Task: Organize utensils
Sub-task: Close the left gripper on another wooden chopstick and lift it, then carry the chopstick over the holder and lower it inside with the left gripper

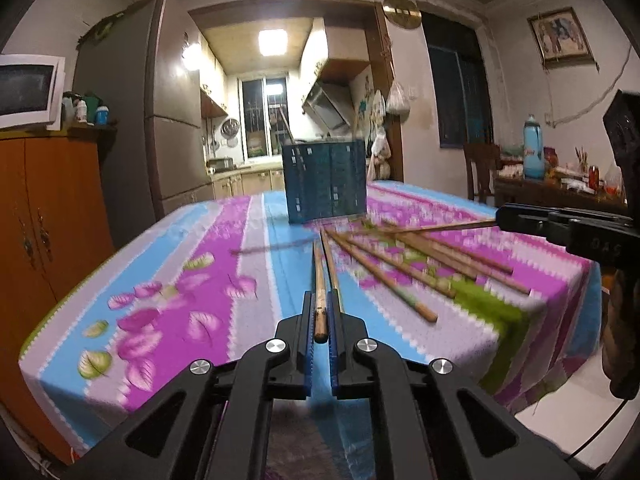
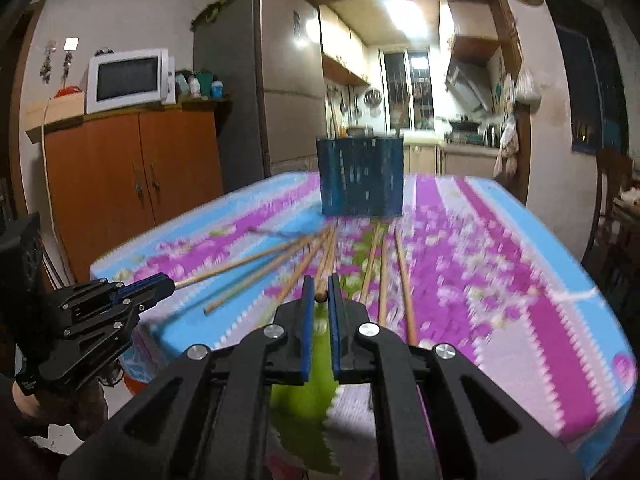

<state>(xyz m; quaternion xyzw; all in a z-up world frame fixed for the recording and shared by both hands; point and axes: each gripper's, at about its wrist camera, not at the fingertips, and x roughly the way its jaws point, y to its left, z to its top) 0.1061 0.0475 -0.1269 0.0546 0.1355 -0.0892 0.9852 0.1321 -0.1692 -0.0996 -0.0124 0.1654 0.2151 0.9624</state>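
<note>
Gripping from the left, our left gripper (image 1: 320,312) has its black, blue-padded jaws clamped on one thin wooden chopstick (image 1: 319,280), whose far end points at the dark blue slatted plastic holder (image 1: 326,182) standing upright on the pink, blue and white floral tablecloth (image 1: 180,280). Between us, loose brown wooden chopsticks (image 2: 380,272) lie fanned on the cloth before the holder. Our right gripper (image 2: 319,300) is likewise closed on another wooden chopstick's end (image 2: 320,297).

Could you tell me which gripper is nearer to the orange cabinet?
Left. The left gripper is on the orange cabinet's side of the table; the right gripper is farther off, beyond the left one.
</note>
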